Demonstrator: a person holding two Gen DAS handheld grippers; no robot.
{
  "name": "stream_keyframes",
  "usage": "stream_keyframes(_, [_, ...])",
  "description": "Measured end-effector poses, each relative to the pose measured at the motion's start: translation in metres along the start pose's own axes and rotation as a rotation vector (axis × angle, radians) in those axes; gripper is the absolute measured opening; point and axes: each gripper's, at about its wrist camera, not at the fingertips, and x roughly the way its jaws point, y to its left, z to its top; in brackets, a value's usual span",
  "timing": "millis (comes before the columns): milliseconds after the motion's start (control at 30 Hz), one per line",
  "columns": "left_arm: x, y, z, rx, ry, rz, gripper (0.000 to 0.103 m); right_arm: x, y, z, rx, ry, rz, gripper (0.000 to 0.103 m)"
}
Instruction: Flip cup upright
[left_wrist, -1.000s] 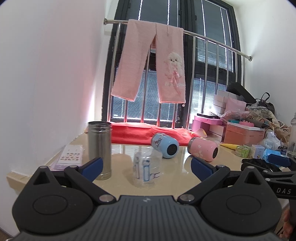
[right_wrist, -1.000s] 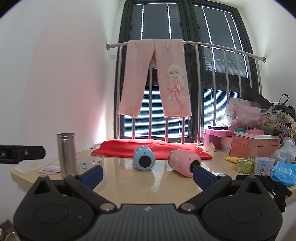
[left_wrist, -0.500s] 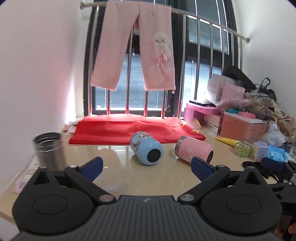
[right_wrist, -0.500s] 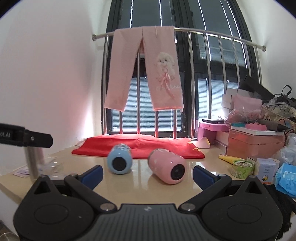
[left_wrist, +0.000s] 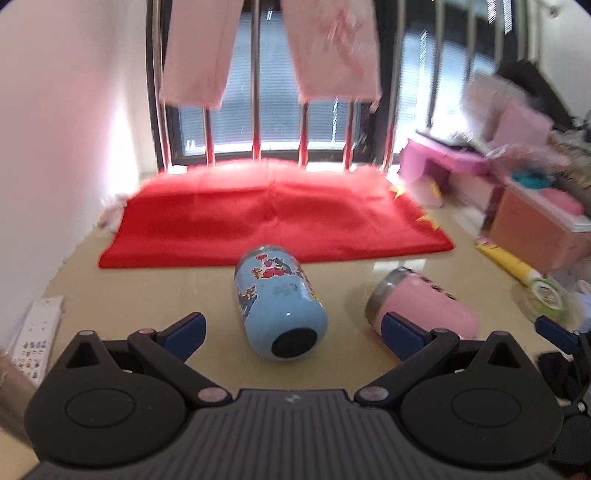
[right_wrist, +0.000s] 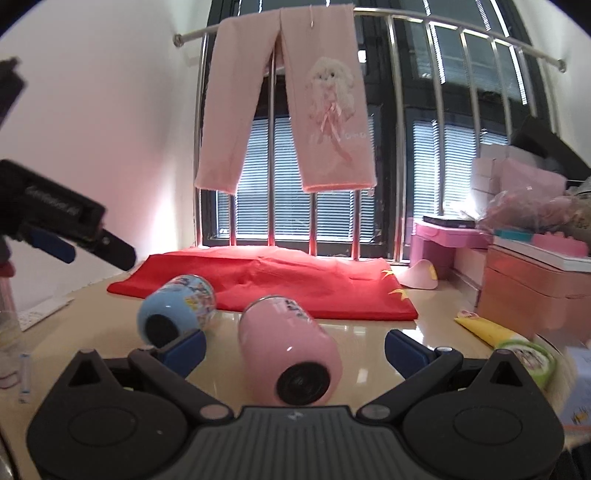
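A blue cartoon-printed cup (left_wrist: 279, 301) lies on its side on the beige table, its base toward me. A pink cup (left_wrist: 421, 310) lies on its side to its right. My left gripper (left_wrist: 293, 330) is open, its fingers either side of the blue cup's base, not touching. In the right wrist view the pink cup (right_wrist: 290, 354) lies between the fingers of my open right gripper (right_wrist: 295, 349), base toward me, with the blue cup (right_wrist: 175, 314) to its left. The left gripper's body (right_wrist: 62, 236) shows at the left edge there.
A red cloth (left_wrist: 273, 218) covers the table's back, below a railing hung with pink trousers (right_wrist: 288, 99). Pink boxes (right_wrist: 535, 284), a yellow tube (right_wrist: 484, 328) and a round tin (right_wrist: 528, 356) crowd the right side. A sticker sheet (left_wrist: 35, 336) lies at the left.
Both grippers have moved forward and down toward the cups. The left one now frames the blue cup, the right one the pink cup. The steel tumbler has slid out of the left view.
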Motion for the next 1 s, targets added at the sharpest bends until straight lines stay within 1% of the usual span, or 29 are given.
stream_keyframes(100, [0.037, 0.002, 0.018, -0.026, 0.097, 0.017, 0.103, 0.024, -0.013, 0.004, -0.023, 0.018, 0.039, 0.103])
stream_keyframes(233, [0.083, 0.006, 0.033, -0.062, 0.228, 0.079, 0.103, 0.053, -0.025, 0.012, -0.071, 0.05, 0.112, 0.103])
stream_keyframes(267, [0.093, 0.008, 0.036, -0.078, 0.258, 0.083, 0.103, 0.06, -0.027, 0.015, -0.085, 0.061, 0.137, 0.103])
stream_keyframes(333, [0.106, 0.01, 0.04, -0.096, 0.287, 0.085, 0.103, 0.072, -0.029, 0.022, -0.102, 0.087, 0.185, 0.103])
stream_keyframes(400, [0.122, 0.01, 0.044, -0.087, 0.324, 0.11, 0.103, 0.082, -0.031, 0.026, -0.101, 0.12, 0.225, 0.103])
stream_keyframes(467, [0.136, 0.008, 0.044, -0.089, 0.359, 0.127, 0.103, 0.09, -0.032, 0.029, -0.091, 0.138, 0.238, 0.103])
stream_keyframes(533, [0.149, 0.008, 0.045, -0.106, 0.381, 0.126, 0.102, 0.095, -0.034, 0.031, -0.08, 0.15, 0.244, 0.103])
stream_keyframes(567, [0.155, 0.01, 0.044, -0.117, 0.39, 0.129, 0.091, 0.097, -0.034, 0.031, -0.076, 0.151, 0.25, 0.103])
stream_keyframes(600, [0.16, 0.012, 0.043, -0.137, 0.406, 0.116, 0.088, 0.098, -0.035, 0.032, -0.073, 0.154, 0.255, 0.103])
stream_keyframes(633, [0.16, 0.014, 0.042, -0.153, 0.406, 0.109, 0.086, 0.098, -0.034, 0.032, -0.073, 0.156, 0.261, 0.103])
stream_keyframes(767, [0.149, 0.011, 0.036, -0.122, 0.415, 0.077, 0.086, 0.093, -0.033, 0.03, -0.087, 0.153, 0.27, 0.103])
stream_keyframes(933, [0.118, 0.006, 0.025, -0.084, 0.397, 0.041, 0.086, 0.074, -0.032, 0.034, -0.074, 0.15, 0.262, 0.103])
stream_keyframes(1000, [0.1, 0.0, 0.021, -0.062, 0.39, 0.021, 0.086, 0.062, -0.029, 0.036, -0.075, 0.154, 0.257, 0.103])
